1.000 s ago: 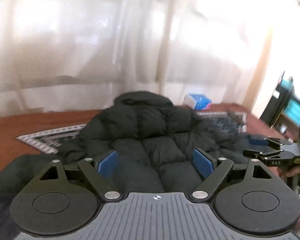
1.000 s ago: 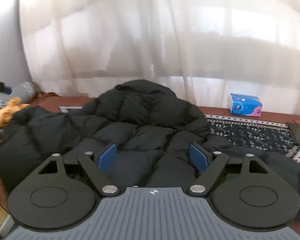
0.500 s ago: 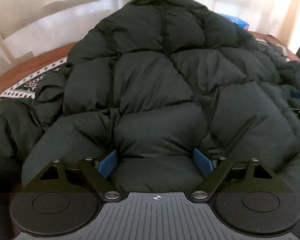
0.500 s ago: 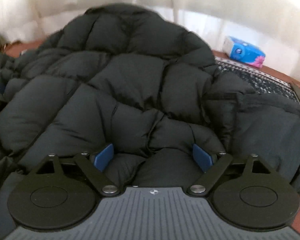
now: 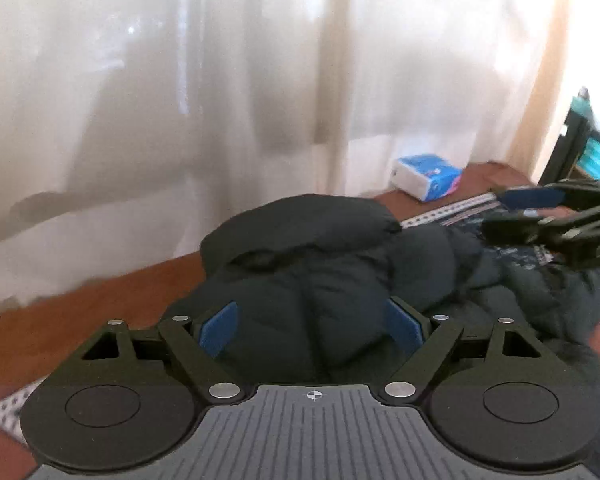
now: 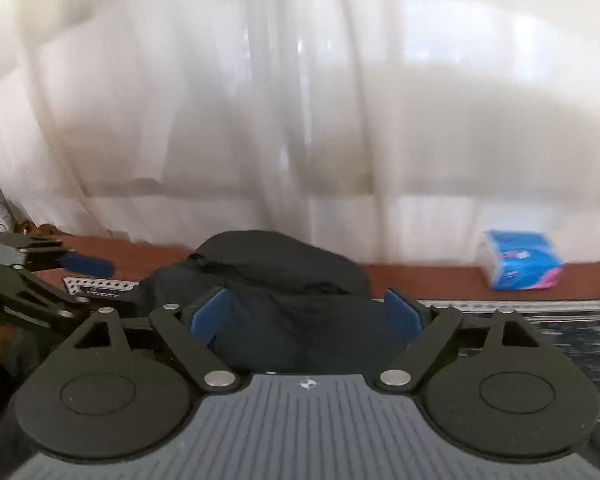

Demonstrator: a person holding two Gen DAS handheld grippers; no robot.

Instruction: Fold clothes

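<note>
The left gripper [image 5: 312, 326] is spread wide and grasps nothing, its blue pads [image 5: 219, 330] flanking the near bulk of the black puffer jacket [image 5: 320, 264]. The right gripper [image 6: 308, 314] is likewise released, the jacket heaped just beyond it on the brown table [image 6: 420, 276]. A patterned mat [image 6: 560, 320] lies under the jacket to the right. A blue tissue pack [image 6: 520, 260] sits far right, before white curtains [image 6: 260, 100].

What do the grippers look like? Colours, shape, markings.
Both match. Left gripper and right gripper: black linkage arms with silver pivot pins, two round black discs, a ribbed grey body with a small round emblem, and blue pads inside the fingers. No cables or sleeves visible.
</note>
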